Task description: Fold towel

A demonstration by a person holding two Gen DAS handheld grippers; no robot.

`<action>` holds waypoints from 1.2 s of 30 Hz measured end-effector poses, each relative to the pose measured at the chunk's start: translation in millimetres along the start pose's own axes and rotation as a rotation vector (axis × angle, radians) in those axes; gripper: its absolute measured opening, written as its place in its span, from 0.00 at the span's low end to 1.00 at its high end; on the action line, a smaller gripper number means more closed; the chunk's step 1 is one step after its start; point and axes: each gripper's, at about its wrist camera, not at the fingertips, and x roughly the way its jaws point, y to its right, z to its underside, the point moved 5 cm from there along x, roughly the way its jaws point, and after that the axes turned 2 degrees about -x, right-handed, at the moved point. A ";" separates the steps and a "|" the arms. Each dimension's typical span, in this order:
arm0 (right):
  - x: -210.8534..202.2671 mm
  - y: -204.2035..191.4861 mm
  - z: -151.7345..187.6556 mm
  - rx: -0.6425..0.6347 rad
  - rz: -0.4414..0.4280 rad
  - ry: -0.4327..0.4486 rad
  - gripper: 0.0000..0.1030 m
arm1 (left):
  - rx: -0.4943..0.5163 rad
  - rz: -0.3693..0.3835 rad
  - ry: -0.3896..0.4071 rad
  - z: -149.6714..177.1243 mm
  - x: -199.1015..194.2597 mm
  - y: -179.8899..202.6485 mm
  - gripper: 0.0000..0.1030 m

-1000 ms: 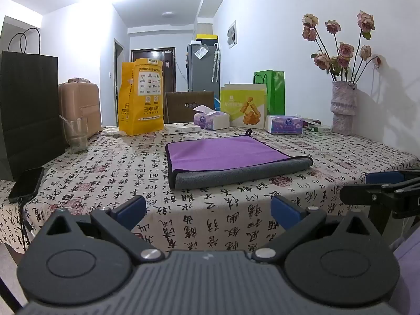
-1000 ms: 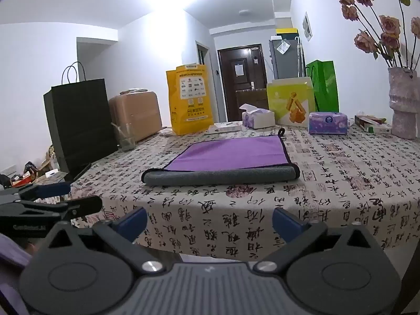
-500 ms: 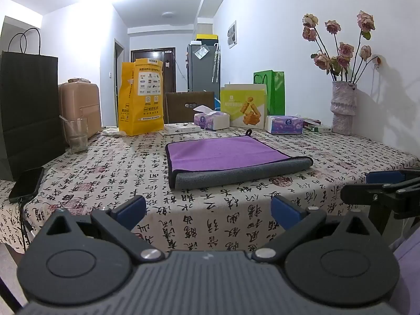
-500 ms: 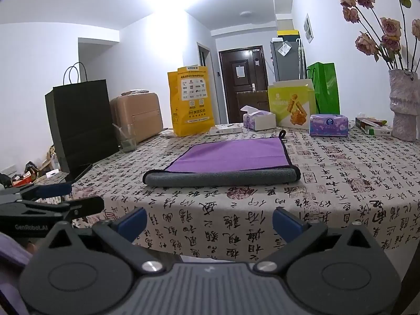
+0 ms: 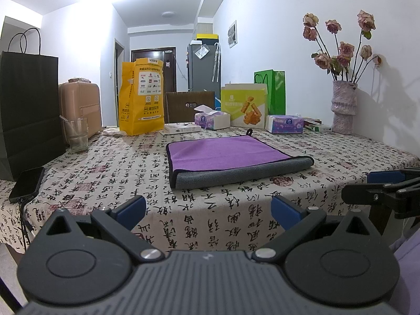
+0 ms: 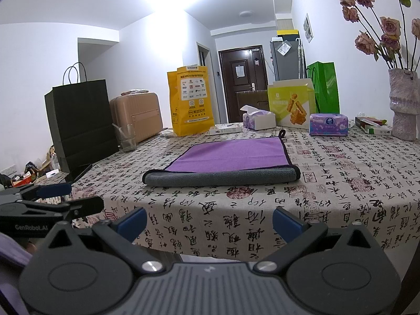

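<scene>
Tablecloth bears folded towel, grey fold nearest, loop prob. far; both grippers wide, empty

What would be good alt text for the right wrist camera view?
A purple towel, its near edge folded over to show the grey underside, lies flat on a table covered in a calligraphy-print cloth. The open right gripper is short of the table's edge, holding nothing, with the left gripper at lower left. Bags, tissue boxes and a flower vase line the far side.
</scene>
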 end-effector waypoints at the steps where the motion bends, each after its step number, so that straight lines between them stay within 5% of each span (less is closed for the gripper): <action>1: 0.0 0.0 0.0 0.000 0.000 0.000 0.99 | 0.000 -0.001 0.000 0.0 0.0 0.0 1.00; 36: 25.0 15.7 -7.5 0.030 0.029 0.015 0.99 | 0.005 -0.050 -0.037 -9.0 39.5 -12.1 1.00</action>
